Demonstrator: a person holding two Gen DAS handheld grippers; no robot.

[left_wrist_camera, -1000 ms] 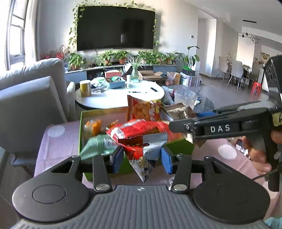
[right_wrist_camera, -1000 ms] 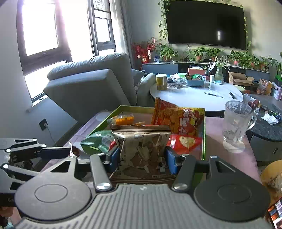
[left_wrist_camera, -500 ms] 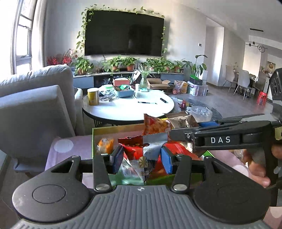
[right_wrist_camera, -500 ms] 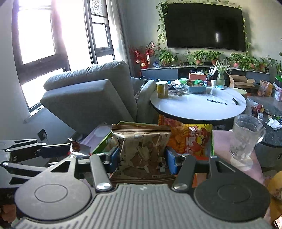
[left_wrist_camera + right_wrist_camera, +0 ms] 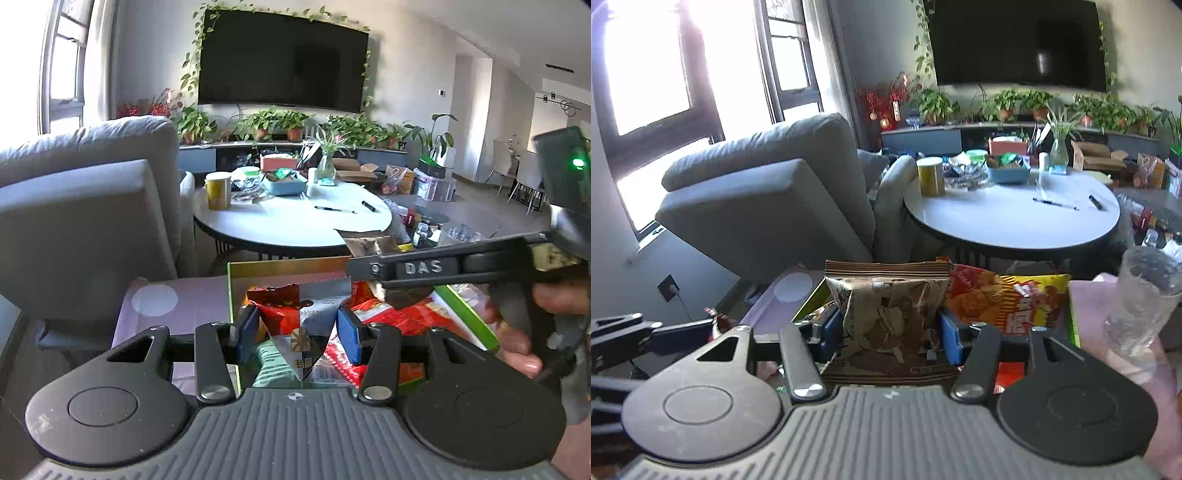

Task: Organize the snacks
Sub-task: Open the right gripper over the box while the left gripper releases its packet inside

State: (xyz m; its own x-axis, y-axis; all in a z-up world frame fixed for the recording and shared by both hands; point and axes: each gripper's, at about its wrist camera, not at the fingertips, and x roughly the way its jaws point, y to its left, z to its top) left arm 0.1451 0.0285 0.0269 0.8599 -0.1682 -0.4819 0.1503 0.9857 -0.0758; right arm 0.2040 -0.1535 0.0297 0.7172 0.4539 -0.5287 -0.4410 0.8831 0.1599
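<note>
Low in the centre of the left wrist view, the left gripper (image 5: 295,334) is closed narrow on a torn red and silver packet (image 5: 295,325), which hangs point-down between the blue pads. The grip sits low on thin foil, so the packet could slide out or spill through its ripped top if it tips.

In the same spot of the right wrist view, the right gripper (image 5: 886,332) holds a puffy brown snack bag (image 5: 890,314), its jaws wide around it. Squeezing harder might crush what is inside.

Just behind both, mid-frame, the green tray (image 5: 465,317) is already crowded with a red bag (image 5: 391,314) and an orange and yellow bag (image 5: 1004,299), so a packet dropped in carelessly could land on top and slip over the rim.

At the right edge of the right wrist view, a glass mug (image 5: 1141,299) stands beside the tray. A sideways swing could knock it over.
</note>
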